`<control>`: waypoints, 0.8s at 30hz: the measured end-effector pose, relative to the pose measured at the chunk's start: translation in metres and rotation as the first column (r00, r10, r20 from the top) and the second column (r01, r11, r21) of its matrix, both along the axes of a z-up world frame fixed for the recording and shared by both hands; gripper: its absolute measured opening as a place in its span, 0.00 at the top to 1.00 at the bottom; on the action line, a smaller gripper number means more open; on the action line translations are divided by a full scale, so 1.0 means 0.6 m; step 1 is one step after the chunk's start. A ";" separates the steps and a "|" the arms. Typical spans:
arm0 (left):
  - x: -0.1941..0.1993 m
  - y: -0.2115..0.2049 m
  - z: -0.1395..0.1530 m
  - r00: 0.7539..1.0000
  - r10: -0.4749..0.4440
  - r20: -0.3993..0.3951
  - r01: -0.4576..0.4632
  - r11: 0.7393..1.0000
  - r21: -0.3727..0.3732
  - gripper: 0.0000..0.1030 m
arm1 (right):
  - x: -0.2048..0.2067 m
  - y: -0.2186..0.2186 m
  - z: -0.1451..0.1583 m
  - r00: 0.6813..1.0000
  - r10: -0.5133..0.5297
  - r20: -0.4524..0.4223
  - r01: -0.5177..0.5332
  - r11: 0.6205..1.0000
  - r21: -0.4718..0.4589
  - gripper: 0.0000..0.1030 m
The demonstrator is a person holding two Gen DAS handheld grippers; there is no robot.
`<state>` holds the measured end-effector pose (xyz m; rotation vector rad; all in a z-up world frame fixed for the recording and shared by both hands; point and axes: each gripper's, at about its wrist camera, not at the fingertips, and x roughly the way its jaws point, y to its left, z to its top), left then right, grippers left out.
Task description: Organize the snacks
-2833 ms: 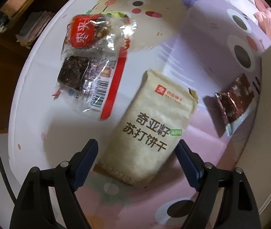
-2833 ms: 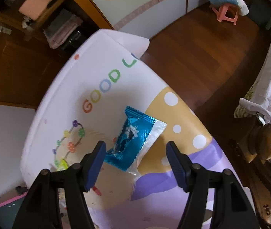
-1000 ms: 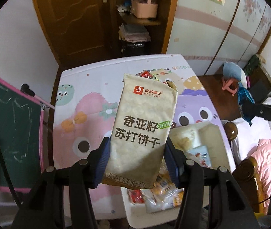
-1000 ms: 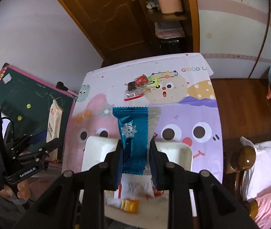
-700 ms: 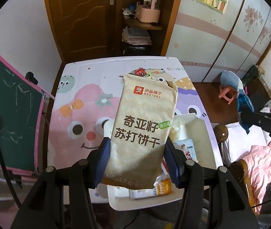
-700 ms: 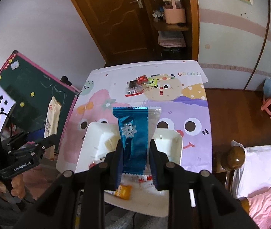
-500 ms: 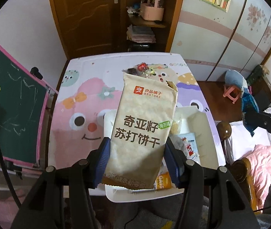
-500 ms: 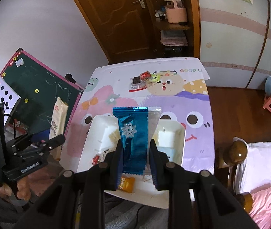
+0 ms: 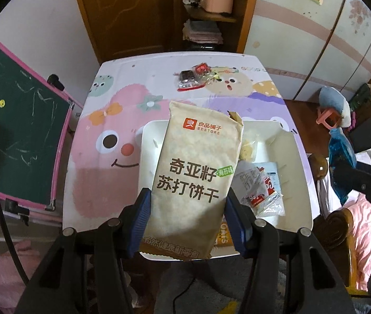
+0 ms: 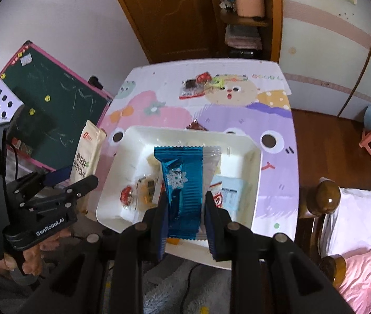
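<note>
Both packets, which lay flat on the surface (image 9: 86,188) in the earliest frames, are now lifted and held above the white tray (image 10: 112,183). Left gripper (image 9: 188,223): blue ribbed pads clenched on the lower sides of a tan, matte, rectangular cracker bag (image 9: 198,172) with dark printed characters and a notched top corner. Right gripper (image 10: 185,219): pads grasping a narrow blue foil wrapper (image 10: 183,183) with a serrated top edge, a white snowflake mark and a clear strip along one side.

The surface carries a glossy cartoon-printed cloth in pink, purple and white. The tray is a smooth rectangular dish with rounded corners; small sachets lie inside it. A crinkled clear pack (image 9: 193,78) with a red label and dark contents lies at the far end of the surface.

Left-wrist view only: the blue wrapper seen edge-on at the right margin. Right-wrist view only: a small dark red wrapper (image 10: 197,126) just beyond the tray's far rim, and a hand (image 10: 28,259) under the left gripper's handle.
</note>
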<state>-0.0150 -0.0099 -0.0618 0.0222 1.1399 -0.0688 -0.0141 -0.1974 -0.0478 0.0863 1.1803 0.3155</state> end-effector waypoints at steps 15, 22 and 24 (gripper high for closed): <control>0.001 0.006 -0.053 0.998 0.021 -0.062 -0.017 0.998 0.060 0.49 | 0.006 0.008 -0.061 0.994 -0.027 -0.109 0.027 1.000 -0.004 0.73; 0.006 0.001 -0.065 0.998 0.022 -0.056 -0.019 0.999 0.046 0.08 | 0.010 0.004 -0.073 0.992 -0.059 -0.113 0.061 0.998 0.019 0.52; 0.004 0.001 -0.068 0.999 0.035 -0.042 -0.033 0.998 0.044 0.07 | 0.011 0.002 -0.080 0.990 -0.071 -0.119 0.076 0.996 0.035 0.50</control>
